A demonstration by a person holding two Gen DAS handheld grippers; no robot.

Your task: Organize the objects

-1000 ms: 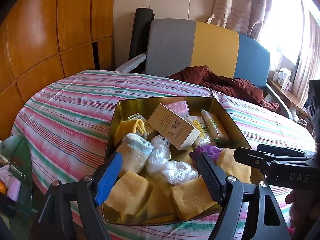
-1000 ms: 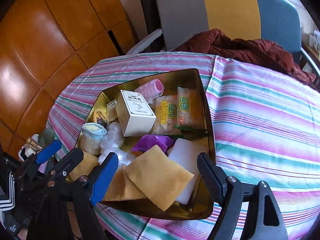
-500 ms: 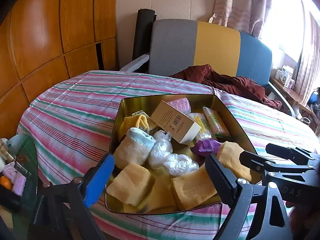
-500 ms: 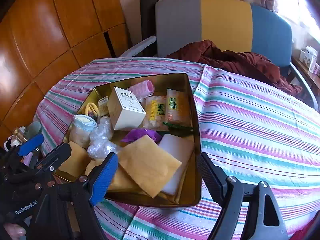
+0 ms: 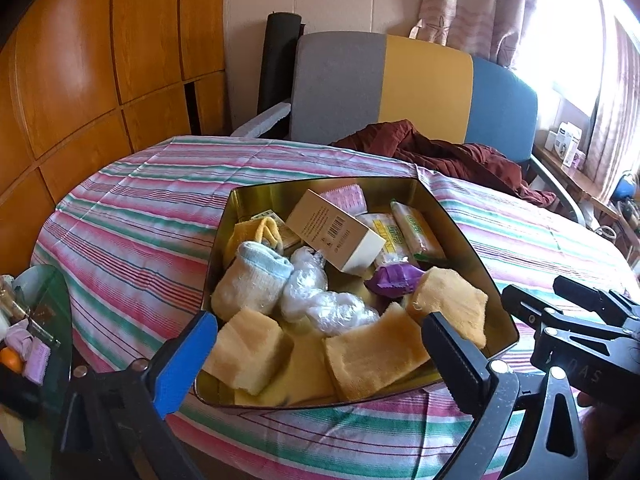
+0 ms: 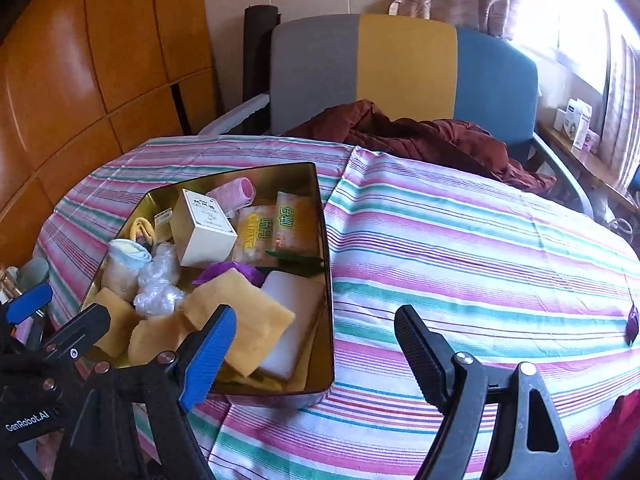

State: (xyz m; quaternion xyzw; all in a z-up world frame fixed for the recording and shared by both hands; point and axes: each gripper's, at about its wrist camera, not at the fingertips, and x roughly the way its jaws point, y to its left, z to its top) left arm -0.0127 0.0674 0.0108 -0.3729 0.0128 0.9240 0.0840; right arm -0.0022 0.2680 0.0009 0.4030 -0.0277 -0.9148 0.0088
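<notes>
A gold metal tin (image 5: 472, 248) (image 6: 325, 264) sits on the striped tablecloth, full of items: yellow sponges (image 5: 372, 356) (image 6: 244, 312), a white box (image 5: 336, 232) (image 6: 204, 228), a rolled sock (image 5: 256, 280), crumpled clear plastic (image 5: 320, 300), snack packets (image 5: 416, 232) (image 6: 276, 228), a purple wrapper (image 5: 394, 278) and a pink roll (image 6: 236, 192). My left gripper (image 5: 320, 352) is open and empty, at the tin's near edge. My right gripper (image 6: 316, 340) is open and empty, above the tin's near right corner and the cloth.
The round table (image 6: 460, 248) has a striped cloth. A grey, yellow and blue chair (image 5: 400, 84) with a dark red garment (image 6: 420, 136) stands behind it. A glass side table (image 5: 36, 328) with small items is at the left. A small purple object (image 6: 633, 320) lies at the right.
Both grippers have drawn back and up from the tin. The right gripper has swung to the right, so the tin now lies left in its view. Nothing was picked up.
</notes>
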